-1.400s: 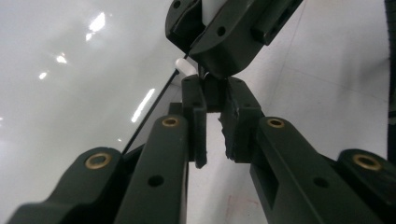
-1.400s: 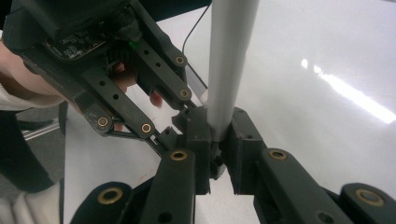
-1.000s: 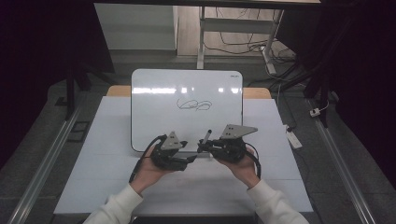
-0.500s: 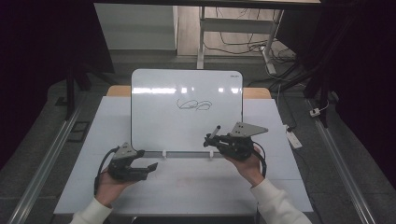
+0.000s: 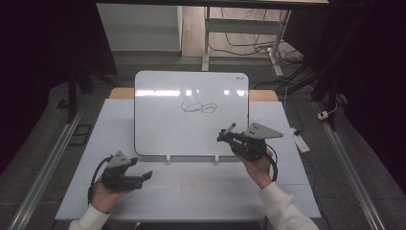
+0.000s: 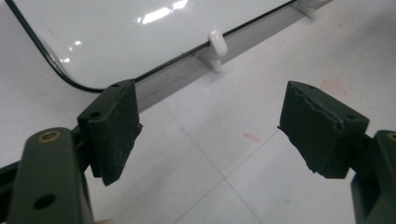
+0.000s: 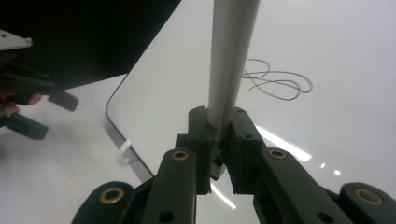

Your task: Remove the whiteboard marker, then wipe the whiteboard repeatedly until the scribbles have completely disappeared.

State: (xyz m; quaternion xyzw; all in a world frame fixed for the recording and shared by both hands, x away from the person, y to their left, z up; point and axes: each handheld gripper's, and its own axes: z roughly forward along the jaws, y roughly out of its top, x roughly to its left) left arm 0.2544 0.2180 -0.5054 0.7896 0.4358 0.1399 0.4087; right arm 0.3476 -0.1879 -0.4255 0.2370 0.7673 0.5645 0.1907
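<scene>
White bench (image 5: 201, 191) carries a glossy whiteboard (image 5: 191, 115); right gripper (image 5: 224, 136) clamps the grey marker (image 7: 231, 60), ready to write; left gripper (image 5: 146, 175), jaws just opened, holds nothing.

Whiteboard (image 5: 191, 112) upright on table (image 5: 191, 196), marker (image 5: 229, 130) before it

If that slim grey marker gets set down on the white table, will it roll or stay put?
The slim grey marker looks round and smooth, so it would probably roll on the flat white table. It seems stiff and light: the right gripper holds it straight by one end, without sag.
</scene>
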